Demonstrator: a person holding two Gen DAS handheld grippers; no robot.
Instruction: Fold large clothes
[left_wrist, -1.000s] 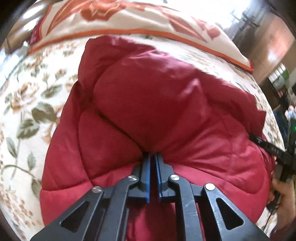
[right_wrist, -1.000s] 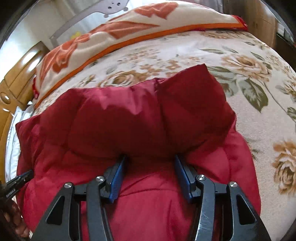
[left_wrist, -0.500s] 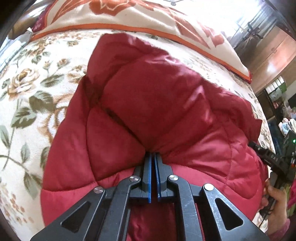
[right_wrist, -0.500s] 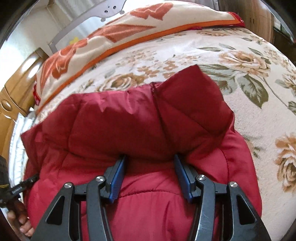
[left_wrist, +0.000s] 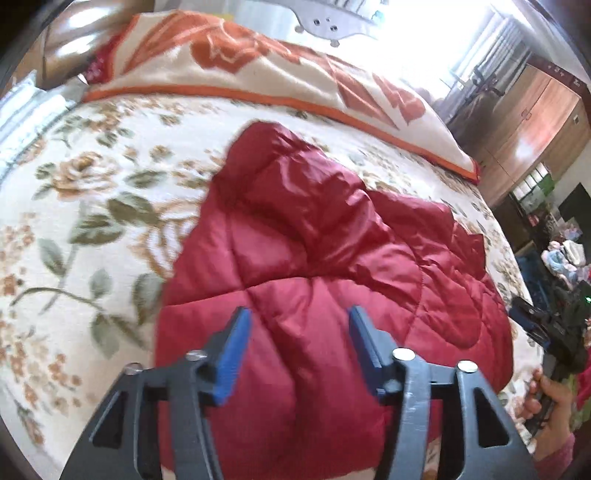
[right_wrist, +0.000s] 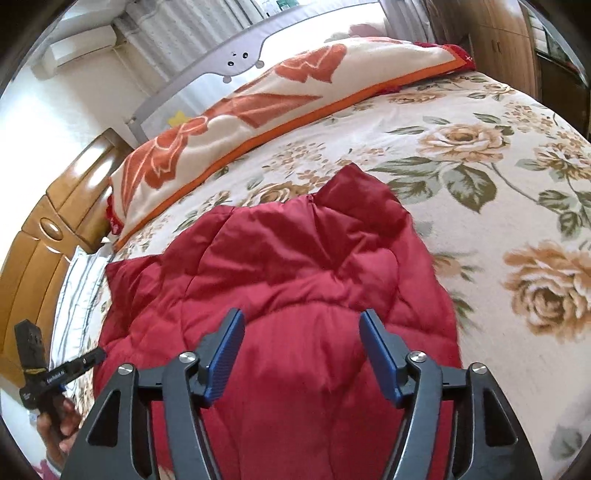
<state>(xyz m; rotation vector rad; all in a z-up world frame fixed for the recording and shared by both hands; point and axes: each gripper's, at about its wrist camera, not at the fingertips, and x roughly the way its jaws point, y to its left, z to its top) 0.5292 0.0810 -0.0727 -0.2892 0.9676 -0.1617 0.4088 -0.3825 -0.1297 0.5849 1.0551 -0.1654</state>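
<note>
- Jacket (left_wrist: 332, 280): 1 red quilted piece, folded into a thick bundle, lying on the bedspread (left_wrist: 92, 206) right in front of you. In your left view its long axis runs from the near edge up toward the blanket (left_wrist: 258, 74), with a narrower rumpled flap at the far end. The upper layer lies over a broader padded layer nearest you.
- Jacket, right view (right_wrist: 295, 280): same bundle, with a pointed corner at the far end aimed toward the blanket (right_wrist: 258, 99). Its left side spreads toward the wooden headboard (right_wrist: 55, 229).
- Left gripper (left_wrist: 297, 347): your claw is released, jaws spreading, blue pads apart. The jacket shows in the gap below them, but neither pad presses on it.
- Right gripper (right_wrist: 301, 354): also released, jaws spreading wide. Red fabric lies under the gap; the pads do not touch it.
- Your right hand (left_wrist: 550, 398): seen at the right edge of the left view, gripping the other tool's handle just beside the jacket's right side.
- Your left hand (right_wrist: 59, 421): seen at the lower left of the right view, likewise on its handle, off the jacket's left edge.
- Containers: a wardrobe (left_wrist: 528, 122) stands at the far right, doors closed, contents hidden.
- Bed rail (right_wrist: 258, 48): 1 grey panel behind the blanket.
</note>
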